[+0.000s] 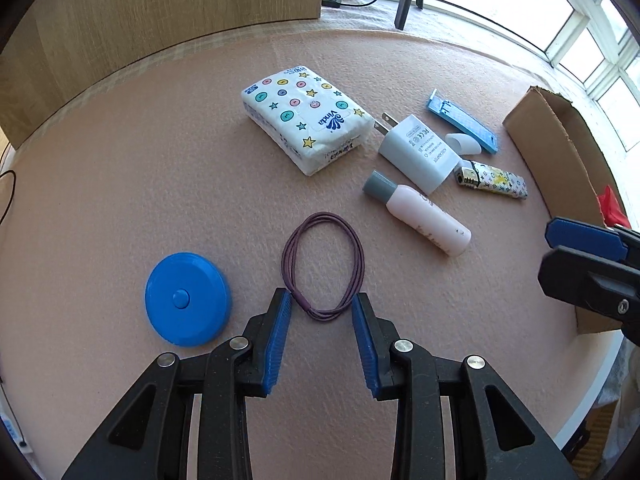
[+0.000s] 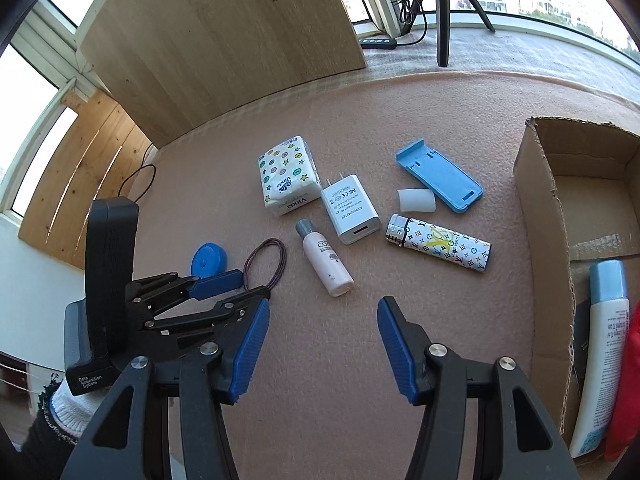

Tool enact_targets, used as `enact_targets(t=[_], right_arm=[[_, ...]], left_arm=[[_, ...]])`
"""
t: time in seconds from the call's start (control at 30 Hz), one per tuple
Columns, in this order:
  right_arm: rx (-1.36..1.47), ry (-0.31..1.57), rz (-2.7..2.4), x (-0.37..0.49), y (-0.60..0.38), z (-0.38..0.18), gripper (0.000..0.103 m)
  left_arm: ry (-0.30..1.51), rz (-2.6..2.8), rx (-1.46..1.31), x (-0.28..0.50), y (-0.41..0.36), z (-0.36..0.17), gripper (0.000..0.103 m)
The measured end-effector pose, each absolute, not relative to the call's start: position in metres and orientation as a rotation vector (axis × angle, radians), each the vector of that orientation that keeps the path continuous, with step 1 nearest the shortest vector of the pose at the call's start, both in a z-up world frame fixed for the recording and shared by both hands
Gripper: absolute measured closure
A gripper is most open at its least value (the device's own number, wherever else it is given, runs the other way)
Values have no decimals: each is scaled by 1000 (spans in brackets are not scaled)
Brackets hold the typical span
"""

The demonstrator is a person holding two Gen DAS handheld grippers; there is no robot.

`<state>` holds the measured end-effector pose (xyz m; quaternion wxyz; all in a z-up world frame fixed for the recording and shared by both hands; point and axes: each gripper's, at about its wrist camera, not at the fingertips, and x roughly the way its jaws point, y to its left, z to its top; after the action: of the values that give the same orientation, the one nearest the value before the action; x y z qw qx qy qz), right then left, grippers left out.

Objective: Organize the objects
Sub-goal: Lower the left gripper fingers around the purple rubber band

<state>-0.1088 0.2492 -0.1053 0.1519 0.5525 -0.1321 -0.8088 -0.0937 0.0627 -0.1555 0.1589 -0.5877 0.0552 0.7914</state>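
Left gripper (image 1: 321,304), jaws wide, straddles the near end of the thin purple elastic hair-tie loop (image 1: 322,267) at twelve o'clock; lowering flush onto the pink felt table (image 1: 140,200) before squeezing should catch the strands. Right gripper (image 2: 322,312) hangs wide and empty, brown cardboard box (image 2: 536,184) at two o'clock.

Pink felt tabletop (image 1: 140,184) held tissue pack (image 1: 306,118), charger (image 1: 420,152), pink bottle (image 1: 424,216), lighter (image 1: 494,181), blue phone stand (image 1: 464,122), hair tie (image 1: 322,268), blue tape measure (image 1: 188,300), cardboard box (image 2: 544,216).
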Motion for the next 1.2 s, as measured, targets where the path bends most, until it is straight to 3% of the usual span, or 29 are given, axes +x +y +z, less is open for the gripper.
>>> enact_targets(t=[0.3,0.5,0.83,1.2], right_arm=[[1608,-250,-2297,-129,227,-119,52],[1616,-289,-2302,-136,232,-122,52],[1626,-360,-2348,-131,263,-117,52],[1624,-338,-2292,-136,250,-120,52]], left_arm=[[62,2237,-1694,-45,45,-152,68],[26,2297,-1619,-58,38,-134,68],[234,2195,-1587,-111,93,-157,68],[241,2066,-1603,-91,92,-169,68]])
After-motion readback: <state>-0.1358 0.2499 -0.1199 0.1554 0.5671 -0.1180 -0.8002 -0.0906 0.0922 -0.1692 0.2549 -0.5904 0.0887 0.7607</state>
